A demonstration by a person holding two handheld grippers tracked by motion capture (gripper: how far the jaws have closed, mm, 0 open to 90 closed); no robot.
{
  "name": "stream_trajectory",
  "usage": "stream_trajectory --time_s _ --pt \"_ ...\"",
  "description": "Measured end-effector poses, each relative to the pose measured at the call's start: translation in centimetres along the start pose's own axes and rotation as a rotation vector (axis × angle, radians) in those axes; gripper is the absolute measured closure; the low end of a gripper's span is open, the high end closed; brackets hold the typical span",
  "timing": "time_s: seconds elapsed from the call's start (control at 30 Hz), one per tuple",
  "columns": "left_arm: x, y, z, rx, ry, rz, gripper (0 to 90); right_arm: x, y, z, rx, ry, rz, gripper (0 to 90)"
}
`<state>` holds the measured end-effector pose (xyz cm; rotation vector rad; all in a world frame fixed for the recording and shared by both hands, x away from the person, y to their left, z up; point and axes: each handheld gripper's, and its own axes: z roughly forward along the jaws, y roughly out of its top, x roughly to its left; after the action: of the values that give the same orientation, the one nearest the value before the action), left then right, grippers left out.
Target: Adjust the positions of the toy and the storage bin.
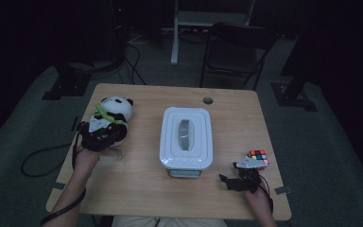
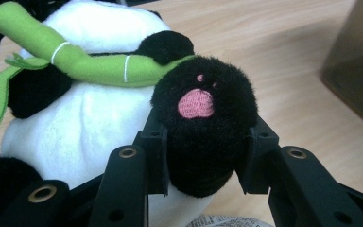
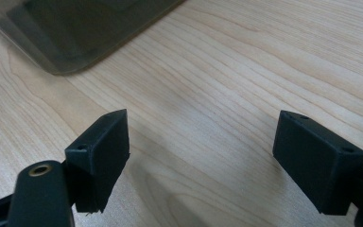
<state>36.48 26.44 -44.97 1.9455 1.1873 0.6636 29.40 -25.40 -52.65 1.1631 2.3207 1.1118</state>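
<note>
The plush panda (image 1: 115,113) lies at the left side of the wooden surface (image 1: 142,187), head toward the far edge, with a green felt bamboo stalk (image 2: 90,66) across its white belly. The left gripper (image 1: 99,137) sits at the near end of the plush panda. In the left gripper view its two black jaws press on either side of one black foot (image 2: 203,127), the one bearing a pink embroidered pad; the plush bulges between the pads, so the left gripper pinches that foot.

At the centre of the surface stands a white lidded storage box (image 1: 186,138) with a grey handle recessed in its lid (image 1: 185,135). A round cable hole (image 1: 208,100) is set in the surface near the far edge, beyond the box.

At the near right, the right gripper (image 1: 228,181) rests low over the surface, pointing left toward the storage box. In the right gripper view its jaws stand spread wide apart with bare wood between them. A colour puzzle cube (image 1: 258,157) lies just beyond the right gripper, toward the right edge of the surface.
</note>
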Motion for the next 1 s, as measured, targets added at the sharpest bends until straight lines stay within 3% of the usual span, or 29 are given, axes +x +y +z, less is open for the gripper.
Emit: stream_trajectory --time_s 0.57,1.0 --pt "-1.7 -3.2 -5.1 0.021 -0.123 0.063 62.1 0.0 0.0 0.0 0.009 0.006 -0.005 19.0" --pt "-1.8 -4.8 -7.2 0.025 -0.126 0.055 60.1 0.0 0.0 0.1 0.014 0.010 0.000 19.0"
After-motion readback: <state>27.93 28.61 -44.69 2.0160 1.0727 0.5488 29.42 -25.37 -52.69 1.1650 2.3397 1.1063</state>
